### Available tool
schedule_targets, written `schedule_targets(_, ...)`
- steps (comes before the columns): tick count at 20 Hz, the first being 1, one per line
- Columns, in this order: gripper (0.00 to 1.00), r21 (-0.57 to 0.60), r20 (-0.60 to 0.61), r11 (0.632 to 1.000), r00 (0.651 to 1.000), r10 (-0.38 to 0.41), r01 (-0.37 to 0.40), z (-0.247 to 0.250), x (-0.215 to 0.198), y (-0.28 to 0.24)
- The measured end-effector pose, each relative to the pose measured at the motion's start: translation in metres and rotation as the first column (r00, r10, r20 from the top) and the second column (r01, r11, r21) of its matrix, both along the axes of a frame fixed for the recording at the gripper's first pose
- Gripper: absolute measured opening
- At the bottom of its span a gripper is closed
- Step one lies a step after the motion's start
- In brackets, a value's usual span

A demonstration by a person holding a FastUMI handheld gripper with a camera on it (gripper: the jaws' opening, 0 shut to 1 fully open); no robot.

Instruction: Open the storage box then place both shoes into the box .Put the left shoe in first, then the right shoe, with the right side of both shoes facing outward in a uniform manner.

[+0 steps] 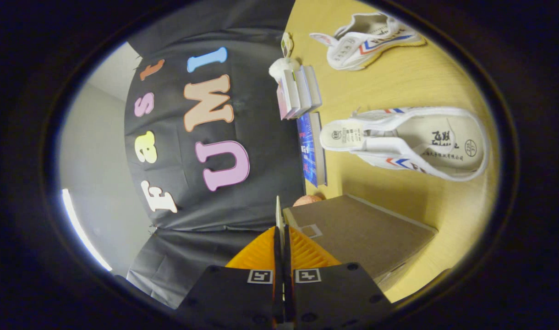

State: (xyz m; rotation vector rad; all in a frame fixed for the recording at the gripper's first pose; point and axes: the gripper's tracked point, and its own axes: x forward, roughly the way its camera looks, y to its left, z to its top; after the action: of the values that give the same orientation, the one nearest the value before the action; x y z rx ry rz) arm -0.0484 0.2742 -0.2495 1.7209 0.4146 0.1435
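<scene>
- Gripper view: the scene is rolled sideways, so the yellow table [398, 87] runs up one side and the booth wall stands on the other.
- The gripper [280, 238] has its two fingers drawn nearly together, pinching a thin pale flap [278, 215] that stands on edge between them; this flap looks like the lid of the storage box [357, 233], though the join cannot be made out.
- The storage box is brown cardboard, lying just beside the fingers on the table, with a small pale square mark on its near face.
- Two white shoes lie on the table beyond the box, well apart from each other. The nearer shoe [412, 142] shows its inside, with printed characters on the insole and a label on the tongue, too small to read; red and blue stripes run along its side.
- The farther shoe [369, 41] lies near the table's far end, with red and blue stripes and lettering that is illegible.
- Books stand along the table's edge at the wall: a pale cluster [298, 91] and one blue book [312, 149].
- A small pinkish round thing [307, 200] sits between the blue book and the box.
</scene>
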Motion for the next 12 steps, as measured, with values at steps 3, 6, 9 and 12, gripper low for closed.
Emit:
schedule_targets(3, 0.03, -0.017, 0.025, 1.0, 1.0, -0.01, 0.01, 0.022, -0.001, 0.002)
schedule_targets(6, 0.03, -0.022, 0.036, 1.0, 0.999, -0.001, 0.001, 0.043, -0.004, 0.014)
schedule_targets(9, 0.03, -0.078, 0.048, 0.997, 0.998, 0.027, -0.023, 0.071, -0.006, 0.031)
schedule_targets(12, 0.03, -0.148, 0.075, 0.988, 0.995, 0.061, -0.05, 0.107, -0.004, 0.056)
